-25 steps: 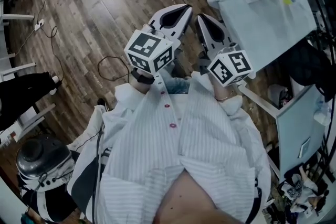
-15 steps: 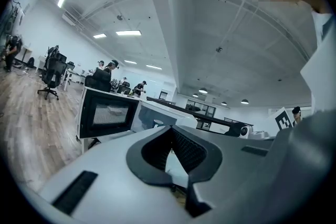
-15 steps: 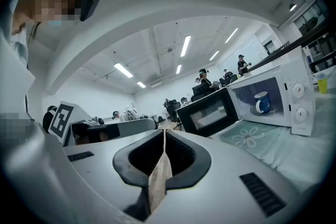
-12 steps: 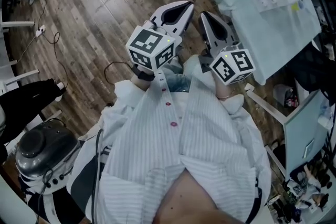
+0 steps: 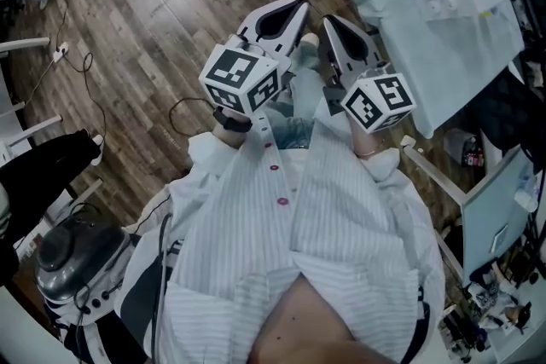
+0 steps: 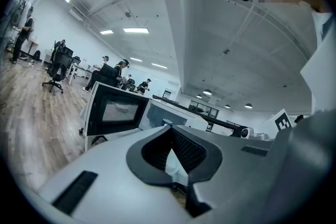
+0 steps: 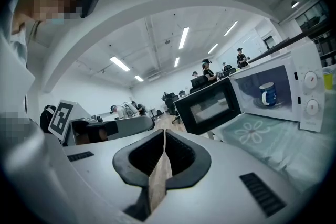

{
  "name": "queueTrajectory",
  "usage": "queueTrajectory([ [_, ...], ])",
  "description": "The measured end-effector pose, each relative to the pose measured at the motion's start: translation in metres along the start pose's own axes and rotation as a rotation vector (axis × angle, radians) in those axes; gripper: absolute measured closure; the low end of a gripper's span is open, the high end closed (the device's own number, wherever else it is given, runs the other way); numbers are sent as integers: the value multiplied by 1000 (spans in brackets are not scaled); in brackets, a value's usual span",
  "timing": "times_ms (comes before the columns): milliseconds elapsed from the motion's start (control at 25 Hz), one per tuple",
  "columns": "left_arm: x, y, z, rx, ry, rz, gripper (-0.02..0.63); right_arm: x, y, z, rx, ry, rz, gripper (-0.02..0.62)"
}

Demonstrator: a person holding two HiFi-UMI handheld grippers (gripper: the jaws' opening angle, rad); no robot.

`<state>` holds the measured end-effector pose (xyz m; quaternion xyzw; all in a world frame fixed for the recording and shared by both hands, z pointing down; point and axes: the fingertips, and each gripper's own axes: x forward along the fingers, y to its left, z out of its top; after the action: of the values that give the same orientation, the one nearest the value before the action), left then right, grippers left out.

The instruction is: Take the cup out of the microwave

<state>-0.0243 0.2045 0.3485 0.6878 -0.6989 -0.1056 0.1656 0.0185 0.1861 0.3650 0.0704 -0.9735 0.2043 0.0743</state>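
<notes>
1. Wood-plank flooring [image 5: 145, 4] filled the left of your head view, with a dark cable [image 5: 183, 111] looped on it.
2. At your right stood a table draped in a pale cloth [image 7: 252, 131] printed with a flower.
3. On that cloth sat the white microwave [image 7: 307, 93], with two knobs down its panel.
4. Its dark-framed door [image 7: 207, 107] was swung wide open, on the left of the cavity in your right gripper view.
5. You held both grippers side by side, close in front of your striped shirt [image 5: 290, 251] and well apart from the microwave.
6. Your left gripper [image 6: 170, 134] had its jaws closed tip to tip, with nothing caught between them.
7. Your right gripper [image 7: 164, 136] was likewise closed at the tips and empty, with only a thin wedge of gap behind them.
8. The blue cup [image 7: 268, 94] stood upright inside the open cavity with its handle to the left, and neither gripper touched it.
</notes>
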Motion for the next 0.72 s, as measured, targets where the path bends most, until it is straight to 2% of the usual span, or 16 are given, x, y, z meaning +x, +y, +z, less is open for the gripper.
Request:
queueTrajectory([
  [280,52,40,-1,-4,13,0,597,43,-51,2,6,14,-16,555],
  [520,112,57,19,-13,26,-19,597,72,-100,37,22,13,-46,555],
  [720,156,80,21,-6,48,-30,597,99,-136,46,39,11,-55,555],
])
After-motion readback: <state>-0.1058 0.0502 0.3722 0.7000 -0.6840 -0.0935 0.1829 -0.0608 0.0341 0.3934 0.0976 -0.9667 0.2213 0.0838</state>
